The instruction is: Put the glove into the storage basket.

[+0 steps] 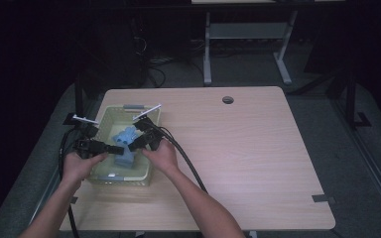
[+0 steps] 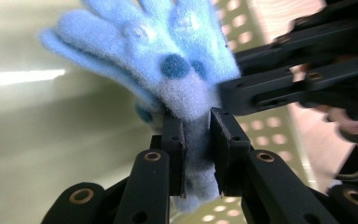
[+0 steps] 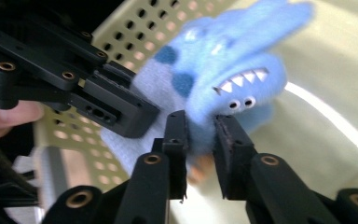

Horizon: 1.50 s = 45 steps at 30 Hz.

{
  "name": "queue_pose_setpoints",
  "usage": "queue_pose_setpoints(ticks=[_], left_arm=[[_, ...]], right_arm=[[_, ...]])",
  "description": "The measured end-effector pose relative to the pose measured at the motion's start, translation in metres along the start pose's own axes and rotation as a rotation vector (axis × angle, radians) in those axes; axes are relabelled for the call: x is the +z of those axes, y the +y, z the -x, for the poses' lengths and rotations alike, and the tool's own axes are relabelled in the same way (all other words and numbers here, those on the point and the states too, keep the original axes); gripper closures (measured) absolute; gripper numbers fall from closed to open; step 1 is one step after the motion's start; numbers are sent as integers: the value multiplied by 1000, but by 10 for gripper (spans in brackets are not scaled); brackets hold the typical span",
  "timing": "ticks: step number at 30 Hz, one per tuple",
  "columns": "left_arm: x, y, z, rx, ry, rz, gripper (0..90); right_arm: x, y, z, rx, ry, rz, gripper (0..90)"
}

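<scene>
Fuzzy blue glove (image 1: pixel 125 144), soft and light, hangs inside the basket (image 1: pixel 110 115). Left gripper (image 2: pixel 197 122) pinches its cuff at six o'clock; right gripper (image 3: pixel 200 128) fingers clasp the plush body.

Black grippers (image 1: pixel 121 146), brass-ringed screws, thick black cables (image 1: pixel 188 158), bare forearms.

A basket (image 1: pixel 151 121) stands on the surface (image 1: pixel 258 148) near its left edge, closer to the front edge than to the back. Inside the basket sits a plush toy (image 1: pixel 125 144), roughly at its middle. The left tongs (image 1: pixel 113 148) reach in over the basket's left wall, the right tongs (image 1: pixel 134 144) over its right wall, meeting at the toy from either side. A round hole (image 1: pixel 227 99) lies near the back edge, right of the basket.
</scene>
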<state>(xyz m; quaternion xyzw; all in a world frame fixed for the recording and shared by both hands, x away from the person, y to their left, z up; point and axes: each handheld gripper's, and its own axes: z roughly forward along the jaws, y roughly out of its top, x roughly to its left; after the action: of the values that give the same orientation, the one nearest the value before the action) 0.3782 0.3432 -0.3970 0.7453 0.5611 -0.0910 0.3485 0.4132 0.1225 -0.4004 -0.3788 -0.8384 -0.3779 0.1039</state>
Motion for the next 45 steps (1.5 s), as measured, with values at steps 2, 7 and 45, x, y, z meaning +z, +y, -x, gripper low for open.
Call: queue_pose_setpoints(ticks=[2,7,45], left_arm=[[4,-1,-3,-3,37,-22,762],[12,-3,-9,-37,82,-69,760],[22,12,2,-3,226,-172,643]], right_arm=[[0,-1,0,-11,-34,0,737],[-7,0,-1,-23,-45,6,739],[-27,-9,6,-5,50,63,707]])
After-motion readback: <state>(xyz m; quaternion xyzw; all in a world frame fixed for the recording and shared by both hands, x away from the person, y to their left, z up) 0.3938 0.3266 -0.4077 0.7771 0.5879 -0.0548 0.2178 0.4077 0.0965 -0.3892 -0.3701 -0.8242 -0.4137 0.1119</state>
